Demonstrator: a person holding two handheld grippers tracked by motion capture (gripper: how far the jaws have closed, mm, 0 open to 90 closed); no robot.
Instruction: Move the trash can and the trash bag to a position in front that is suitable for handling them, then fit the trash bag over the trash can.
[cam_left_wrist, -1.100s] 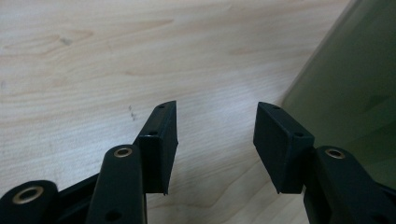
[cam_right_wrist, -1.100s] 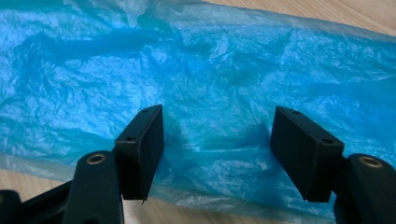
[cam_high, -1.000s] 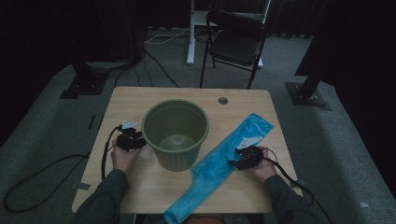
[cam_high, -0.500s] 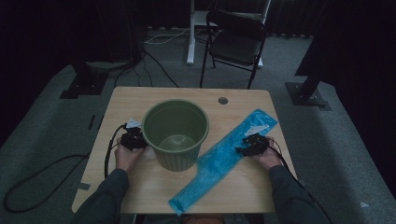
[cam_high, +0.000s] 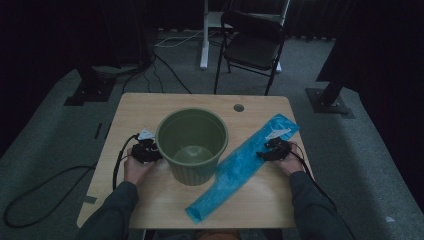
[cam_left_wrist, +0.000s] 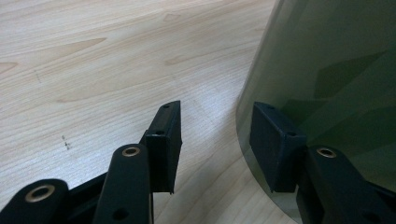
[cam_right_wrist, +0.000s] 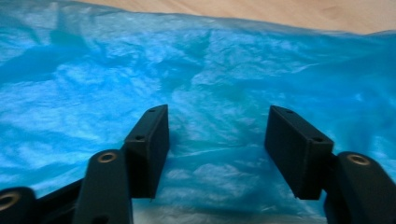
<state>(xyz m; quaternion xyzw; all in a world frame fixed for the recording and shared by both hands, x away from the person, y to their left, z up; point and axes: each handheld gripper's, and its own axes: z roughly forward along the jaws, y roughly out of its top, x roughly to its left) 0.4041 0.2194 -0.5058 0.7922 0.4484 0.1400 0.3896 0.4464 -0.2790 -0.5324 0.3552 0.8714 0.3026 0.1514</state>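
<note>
A green plastic bucket (cam_high: 193, 143) stands upright and empty in the middle of the wooden table (cam_high: 150, 107). A long blue plastic bag (cam_high: 240, 165) lies flat and diagonal to its right. My left gripper (cam_high: 150, 150) rests on the table against the bucket's left side; in the left gripper view it (cam_left_wrist: 215, 140) is open, its right jaw against the bucket wall (cam_left_wrist: 336, 70). My right gripper (cam_high: 267, 150) sits over the bag's upper part; in the right gripper view it (cam_right_wrist: 217, 149) is open just above the crinkled blue film (cam_right_wrist: 196, 74), holding nothing.
A small round hole (cam_high: 238, 107) marks the table's far edge. A black folding chair (cam_high: 252, 47) and a white stand leg (cam_high: 204, 35) are on the carpet beyond the table. Black cables (cam_high: 50, 180) trail off to the left on the floor.
The blue bag has slid and turned slightly, its near end moving left and away from the table's front edge. My right gripper has moved a little farther up the table. The left gripper barely shifted.
</note>
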